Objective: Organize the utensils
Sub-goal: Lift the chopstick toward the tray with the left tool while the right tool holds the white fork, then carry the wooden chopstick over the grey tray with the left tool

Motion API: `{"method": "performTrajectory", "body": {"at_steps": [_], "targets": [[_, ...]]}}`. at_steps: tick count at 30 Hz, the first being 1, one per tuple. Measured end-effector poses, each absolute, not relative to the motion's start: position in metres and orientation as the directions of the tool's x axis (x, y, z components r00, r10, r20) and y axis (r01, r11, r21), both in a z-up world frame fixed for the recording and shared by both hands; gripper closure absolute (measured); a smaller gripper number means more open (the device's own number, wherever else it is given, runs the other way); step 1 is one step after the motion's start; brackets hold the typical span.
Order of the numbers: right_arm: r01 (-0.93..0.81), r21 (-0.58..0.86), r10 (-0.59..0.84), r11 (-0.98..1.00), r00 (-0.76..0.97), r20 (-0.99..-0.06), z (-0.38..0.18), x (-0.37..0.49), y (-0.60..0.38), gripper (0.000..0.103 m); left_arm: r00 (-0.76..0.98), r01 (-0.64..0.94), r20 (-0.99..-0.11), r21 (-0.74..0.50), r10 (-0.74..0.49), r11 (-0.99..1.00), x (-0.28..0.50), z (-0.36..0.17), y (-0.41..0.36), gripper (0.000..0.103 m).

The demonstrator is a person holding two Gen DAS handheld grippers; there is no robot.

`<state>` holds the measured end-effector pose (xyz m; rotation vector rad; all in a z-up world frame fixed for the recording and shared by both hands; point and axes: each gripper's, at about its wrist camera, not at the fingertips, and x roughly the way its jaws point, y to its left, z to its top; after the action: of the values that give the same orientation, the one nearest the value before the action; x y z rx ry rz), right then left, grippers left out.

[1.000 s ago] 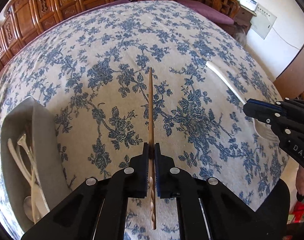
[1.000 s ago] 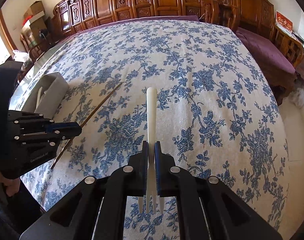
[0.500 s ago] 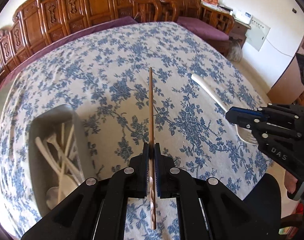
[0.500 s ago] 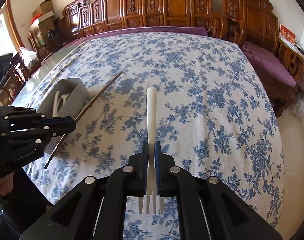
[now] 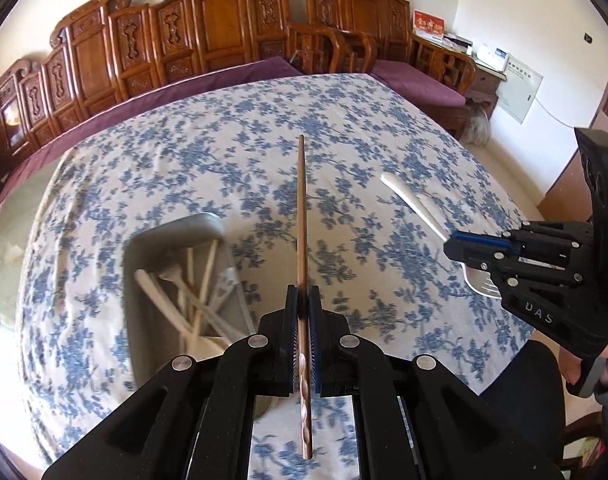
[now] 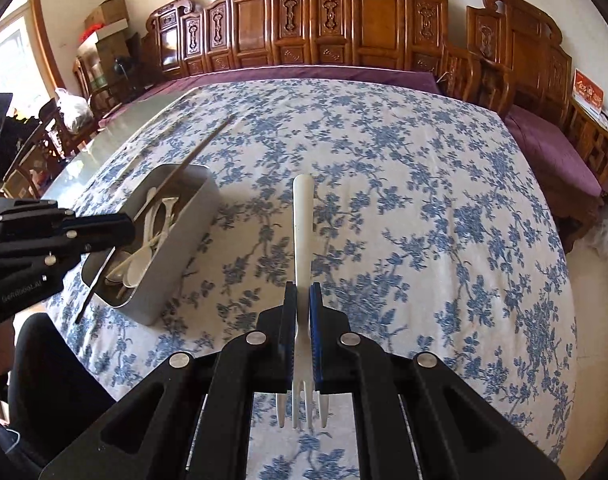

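My left gripper is shut on a brown wooden chopstick that points away over the table, its carved end sticking back between the jaws. My right gripper is shut on a white plastic fork, handle forward, tines toward the camera. Both utensils hang in the air above the cloth. A grey rectangular bin with several white spoons and sticks inside sits on the table, left of the fork and below the chopstick. The left wrist view shows that bin, the right gripper and the fork.
A blue-flowered white tablecloth covers the big table. Carved wooden chairs with purple cushions line the far side and right. A person's hand grips the right tool. Boxes and clutter stand at far left.
Both grippers have risen and pulled back with their utensils still held. The bin has come further into view under the chopstick, and more of the chairs shows.
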<state>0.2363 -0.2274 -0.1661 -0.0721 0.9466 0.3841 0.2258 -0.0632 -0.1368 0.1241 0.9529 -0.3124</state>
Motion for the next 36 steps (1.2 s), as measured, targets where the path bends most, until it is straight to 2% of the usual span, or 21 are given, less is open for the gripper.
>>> {"method": "performTrajectory", "body": {"at_steps": [15,36], "targets": [[-0.392,0.110,0.317,0.913,0.515,-0.796,-0.158,0.239,-0.195,0.095,0.542,0.253,-0.822,-0.040,-0.176,0.967,0.245,-0.138,-0.001,0.099],[-0.407,0.115,0.318,0.906,0.476,-0.820,-0.176,0.248,-0.184,0.095,0.417,0.236,-0.900,-0.026,-0.126,0.971,0.272,-0.214,0.020,0.099]]}}
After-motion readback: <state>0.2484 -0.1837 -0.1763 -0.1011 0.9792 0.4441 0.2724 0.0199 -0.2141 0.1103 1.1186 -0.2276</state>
